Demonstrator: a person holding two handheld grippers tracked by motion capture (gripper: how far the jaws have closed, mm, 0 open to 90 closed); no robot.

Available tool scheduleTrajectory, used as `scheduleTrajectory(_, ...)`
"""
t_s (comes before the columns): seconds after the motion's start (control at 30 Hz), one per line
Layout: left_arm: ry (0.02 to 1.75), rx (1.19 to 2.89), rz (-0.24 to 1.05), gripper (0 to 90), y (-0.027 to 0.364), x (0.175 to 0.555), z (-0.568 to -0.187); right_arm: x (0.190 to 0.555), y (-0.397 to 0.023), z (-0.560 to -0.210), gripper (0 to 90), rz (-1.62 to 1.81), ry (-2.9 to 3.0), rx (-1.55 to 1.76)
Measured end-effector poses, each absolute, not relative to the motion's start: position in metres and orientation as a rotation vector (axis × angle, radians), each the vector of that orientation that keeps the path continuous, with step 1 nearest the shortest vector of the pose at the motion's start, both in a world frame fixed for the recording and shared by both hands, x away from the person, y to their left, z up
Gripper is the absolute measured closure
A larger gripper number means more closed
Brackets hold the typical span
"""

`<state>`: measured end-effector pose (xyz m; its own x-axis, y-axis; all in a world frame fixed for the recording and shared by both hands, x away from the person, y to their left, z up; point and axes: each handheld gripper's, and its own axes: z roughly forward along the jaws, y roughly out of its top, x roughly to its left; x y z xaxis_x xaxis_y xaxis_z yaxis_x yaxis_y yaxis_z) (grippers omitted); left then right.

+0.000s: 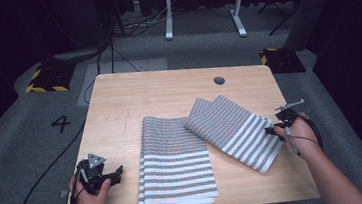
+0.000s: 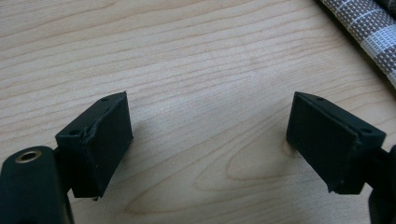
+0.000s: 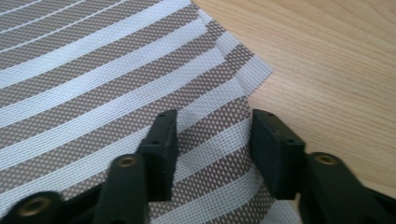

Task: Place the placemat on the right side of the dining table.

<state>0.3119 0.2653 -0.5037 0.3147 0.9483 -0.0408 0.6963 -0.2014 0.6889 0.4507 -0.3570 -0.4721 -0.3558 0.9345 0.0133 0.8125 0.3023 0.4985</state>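
1. I see two striped mats on the wooden table (image 1: 118, 95). The flat striped mat (image 1: 176, 163) lies square near the table's near edge, in the middle.
2. The angled striped mat (image 1: 234, 129) lies to its right, turned on a slant, with its far-left corner overlapping the flat mat's upper right corner.
3. The right gripper (image 1: 278, 129) sits at the right edge of the angled mat, held in the right hand (image 1: 299, 136) over the table's right side.
4. In the right gripper view, the jaws of the right gripper (image 3: 212, 154) straddle the mat's edge (image 3: 140, 93) close to its corner: one jaw is over the stripes, the other at the mat's border where bare wood starts.
5. Jaw state, right: about half open, fabric lying between the jaws. I cannot tell whether the pads press on it.
6. The left gripper (image 1: 101, 177) rests at the table's near-left corner in the left hand (image 1: 90, 201), well apart from both mats.
7. Jaw state, left: in the left gripper view the left gripper (image 2: 210, 140) has its jaws wide, bare wood between them; a mat edge (image 2: 369, 28) shows at the upper right.
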Motion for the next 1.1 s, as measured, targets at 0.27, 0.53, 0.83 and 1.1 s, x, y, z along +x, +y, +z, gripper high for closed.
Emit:
scheduleTrajectory(0.27,1.45,1.975,0.532,14.5,0.265,0.312,-0.504,0.447,-0.347,-0.469,84.9,0.641,2.357,1.532)
scheduleTrajectory(0.53,1.45,1.975,0.533,14.5,0.265,0.312,-0.504,0.437,-0.341,-0.445,88.1,0.709,2.317,1.377)
scheduleTrajectory(0.83,1.45,1.975,0.533,14.5,0.265,0.312,-0.504,0.407,-0.318,-0.398,88.3,0.853,2.294,1.17)
scheduleTrajectory(1.1,1.45,1.975,0.534,14.5,0.265,0.312,-0.504,0.374,-0.271,-0.383,88.0,0.943,2.382,0.953)
